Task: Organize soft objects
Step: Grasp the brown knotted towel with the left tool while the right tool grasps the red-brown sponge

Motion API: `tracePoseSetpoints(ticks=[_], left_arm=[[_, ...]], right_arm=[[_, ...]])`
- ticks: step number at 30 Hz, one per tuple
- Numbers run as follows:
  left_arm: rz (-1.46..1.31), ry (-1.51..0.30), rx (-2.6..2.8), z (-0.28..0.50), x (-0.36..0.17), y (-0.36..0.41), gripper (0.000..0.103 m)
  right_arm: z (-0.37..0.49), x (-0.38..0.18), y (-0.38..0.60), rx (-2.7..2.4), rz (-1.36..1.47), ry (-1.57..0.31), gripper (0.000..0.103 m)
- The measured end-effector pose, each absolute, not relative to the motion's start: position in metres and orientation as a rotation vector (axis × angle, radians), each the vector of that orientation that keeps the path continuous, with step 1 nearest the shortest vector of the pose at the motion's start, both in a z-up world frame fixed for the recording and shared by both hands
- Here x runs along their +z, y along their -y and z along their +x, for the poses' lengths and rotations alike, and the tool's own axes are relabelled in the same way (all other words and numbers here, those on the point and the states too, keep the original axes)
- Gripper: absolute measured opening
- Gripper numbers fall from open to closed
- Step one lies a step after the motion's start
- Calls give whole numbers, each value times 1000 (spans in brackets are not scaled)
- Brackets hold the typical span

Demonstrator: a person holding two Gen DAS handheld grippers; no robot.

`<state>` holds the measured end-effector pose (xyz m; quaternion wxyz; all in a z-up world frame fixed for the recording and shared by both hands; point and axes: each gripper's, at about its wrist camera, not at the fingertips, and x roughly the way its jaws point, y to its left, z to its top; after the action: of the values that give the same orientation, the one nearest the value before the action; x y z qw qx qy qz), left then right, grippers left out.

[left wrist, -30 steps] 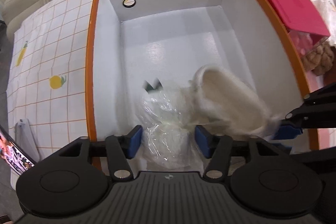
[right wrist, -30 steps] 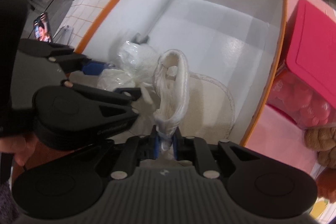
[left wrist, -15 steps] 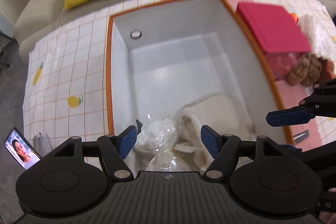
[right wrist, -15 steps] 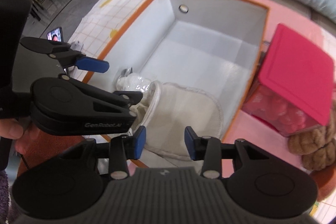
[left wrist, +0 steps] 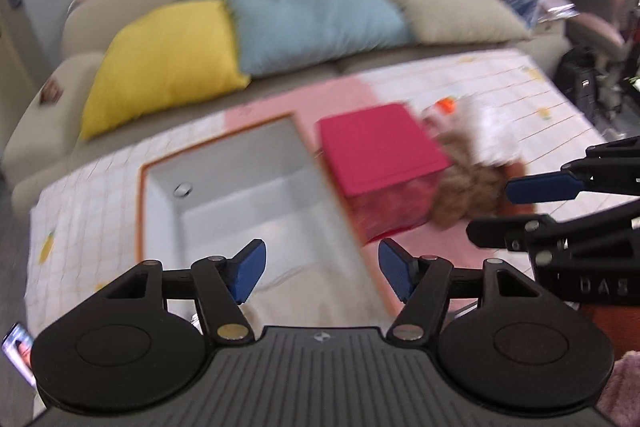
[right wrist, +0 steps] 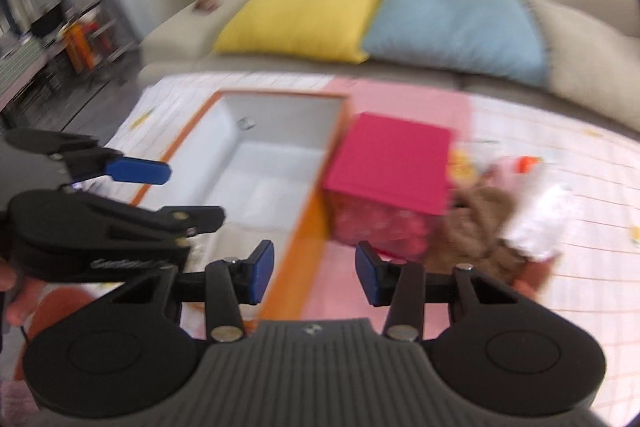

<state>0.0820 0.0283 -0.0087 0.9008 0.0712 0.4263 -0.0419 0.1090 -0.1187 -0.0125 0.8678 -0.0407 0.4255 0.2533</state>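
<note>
The white bin (left wrist: 224,163) with an orange rim lies below both grippers. A cream soft cloth (left wrist: 304,291) rests at its near end, partly hidden behind my left gripper (left wrist: 320,259). That gripper hangs above the bin with its jaws closing a little and nothing between them. My right gripper (right wrist: 315,259) hovers over the bin's right rim, jaws opening and empty. A brown knitted soft thing (right wrist: 476,227) and a white fluffy one (right wrist: 540,223) lie on the table beside the pink-lidded box (right wrist: 392,163). Both views are blurred.
A sofa with a yellow cushion (left wrist: 160,59), a blue cushion (left wrist: 316,19) and a beige one stands behind the table. The checked tablecloth (right wrist: 560,155) stretches to the right. A phone (left wrist: 18,351) lies at the table's near left corner. A hand (right wrist: 10,291) holds the left gripper.
Both grippers have lifted out of the bin and tilted up toward the sofa. The right gripper let go of the cream cloth and opened. The cloth and a bagged item stayed in the bin.
</note>
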Motion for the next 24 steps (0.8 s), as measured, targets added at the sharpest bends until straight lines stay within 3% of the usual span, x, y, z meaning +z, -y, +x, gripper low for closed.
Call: tracePoseSetpoints(ticks=[11, 15, 24], left_arm=[[77, -649, -219, 76, -20, 39, 77], [30, -644, -280, 79, -36, 54, 76], [9, -790, -304, 92, -72, 65, 72]], right_arm=[[91, -22, 212, 243, 55, -677, 55], [93, -46, 230, 186, 54, -645, 56], [104, -95, 250, 150, 79, -781, 58]])
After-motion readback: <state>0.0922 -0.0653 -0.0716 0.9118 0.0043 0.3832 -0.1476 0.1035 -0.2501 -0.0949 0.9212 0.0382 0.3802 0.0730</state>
